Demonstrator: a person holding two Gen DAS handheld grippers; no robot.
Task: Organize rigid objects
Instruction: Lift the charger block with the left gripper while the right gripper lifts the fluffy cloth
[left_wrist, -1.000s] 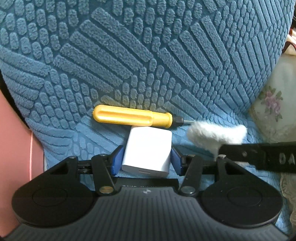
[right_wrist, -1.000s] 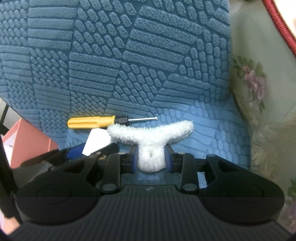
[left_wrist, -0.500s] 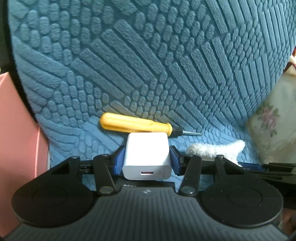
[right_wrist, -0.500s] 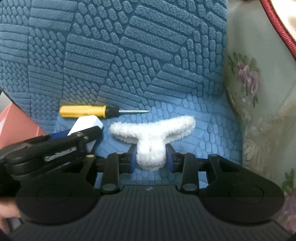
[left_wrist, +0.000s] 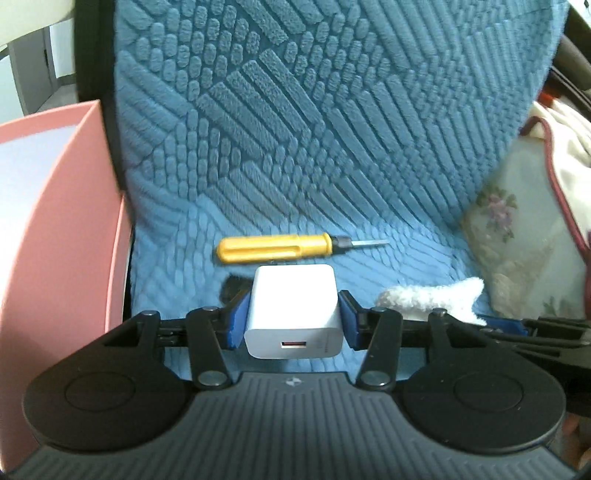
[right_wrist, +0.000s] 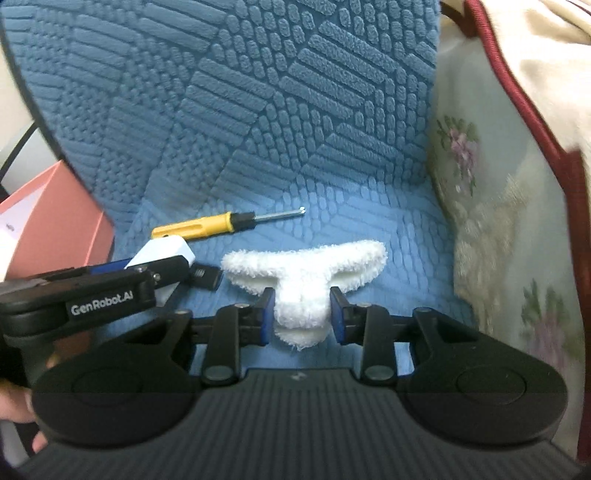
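**Both grippers loaded, pink box off to the left**

Landmark: yellow screwdriver (left_wrist: 275, 248) lying on the blue textured cushion (left_wrist: 332, 129), long axis running left-right, handle left, tip right.

Left of the screwdriver, past the cushion edge: pink box (left_wrist: 55, 229), open top, likely the drop spot for rigid stuff (my guess).

Just in front of the screwdriver: left gripper (left_wrist: 292, 319), pads pinching a white USB charger (left_wrist: 293, 310) on both sides, port facing the camera. Charger looks lifted clear of the cushion; a small dark item (right_wrist: 205, 276) sits on the fabric below and beside it, can't tell what it is.

Right of that, in front of the screwdriver tip: right gripper (right_wrist: 302, 315), pads pressed into the narrow middle of a white fluffy piece (right_wrist: 306, 269), wings sticking out either side. Soft, not rigid.

Key relation: the box lies left of both tools, and the left hand is the nearer one, so the charger should go first with a short sideways carry. Screwdriver not yet picked. Floral pillow (right_wrist: 491, 229) is far right, out of the way.
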